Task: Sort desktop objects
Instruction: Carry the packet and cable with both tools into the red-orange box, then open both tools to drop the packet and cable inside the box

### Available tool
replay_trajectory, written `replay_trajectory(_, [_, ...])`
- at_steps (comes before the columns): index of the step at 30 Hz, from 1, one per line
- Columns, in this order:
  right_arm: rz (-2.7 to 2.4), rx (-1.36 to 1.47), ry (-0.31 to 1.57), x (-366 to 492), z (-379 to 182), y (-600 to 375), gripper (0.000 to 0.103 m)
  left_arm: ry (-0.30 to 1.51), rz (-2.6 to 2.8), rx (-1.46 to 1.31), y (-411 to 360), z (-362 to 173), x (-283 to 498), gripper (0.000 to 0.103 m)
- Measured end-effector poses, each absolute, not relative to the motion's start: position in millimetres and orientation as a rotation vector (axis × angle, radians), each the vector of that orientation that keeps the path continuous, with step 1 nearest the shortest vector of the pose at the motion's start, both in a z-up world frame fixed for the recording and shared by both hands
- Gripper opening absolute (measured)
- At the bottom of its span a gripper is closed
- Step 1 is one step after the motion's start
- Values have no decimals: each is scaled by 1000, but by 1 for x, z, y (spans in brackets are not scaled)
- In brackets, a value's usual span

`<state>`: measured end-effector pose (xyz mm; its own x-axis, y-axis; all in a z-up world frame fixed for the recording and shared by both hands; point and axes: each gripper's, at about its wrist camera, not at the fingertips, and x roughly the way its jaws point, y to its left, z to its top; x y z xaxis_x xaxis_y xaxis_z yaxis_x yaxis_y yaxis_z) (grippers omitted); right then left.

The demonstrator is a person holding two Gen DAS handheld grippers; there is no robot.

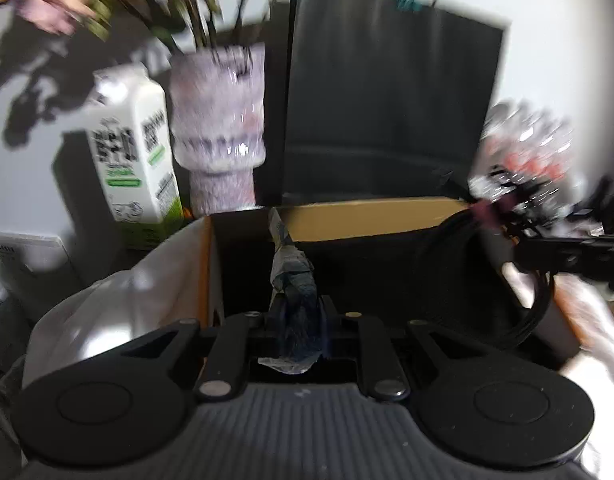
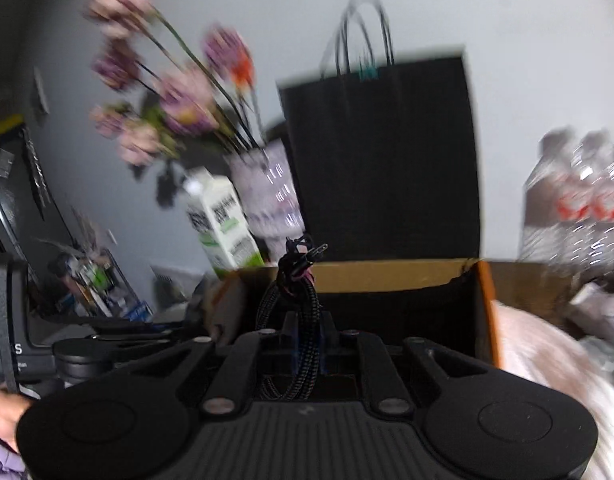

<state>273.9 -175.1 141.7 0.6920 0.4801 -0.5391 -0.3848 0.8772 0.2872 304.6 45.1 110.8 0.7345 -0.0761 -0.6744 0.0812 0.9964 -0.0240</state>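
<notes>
My left gripper [image 1: 297, 312] is shut on a crumpled grey-blue wrapper [image 1: 291, 268], which sticks up between the fingers in front of an open cardboard box [image 1: 371, 216]. My right gripper [image 2: 303, 320] is shut on a coiled black braided cable [image 2: 295, 304] with a pink tie, held in front of the same box [image 2: 387, 274]. In the left wrist view the right gripper [image 1: 563, 252] and its cable [image 1: 531, 308] show at the box's right side. The frames are blurred by motion.
Behind the box stand a black paper bag [image 1: 387, 92], a vase of flowers [image 1: 219, 120] and a white and green carton [image 1: 135, 148]. A pack of water bottles [image 2: 579, 204] stands at the right. A clear organiser [image 2: 91, 280] stands at the left.
</notes>
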Motion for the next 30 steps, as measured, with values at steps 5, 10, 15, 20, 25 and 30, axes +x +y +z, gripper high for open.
replay_trajectory(5, [465,170,849,366,79,-151,8,872,-43,102,29,72,362,20])
replay_trajectory(10, [388,124,950,395,42,-148,16,877,-30,97,26,61,380,66])
replay_trajectory(15, [333,96,948,384,56,-157,84,894,-55,-50,41,83,370,79])
replay_trajectory(20, [232,-52,854,350,99,-160,89,917,-10,-105,54,120,343,90])
replay_trajectory(25, [198,-76,801,304,133,-170,92,923,50,-214,74,146,299,98])
replay_trajectory(30, [213,-63,787,271,150,-174,93,917,73,-241,81,157,256,98])
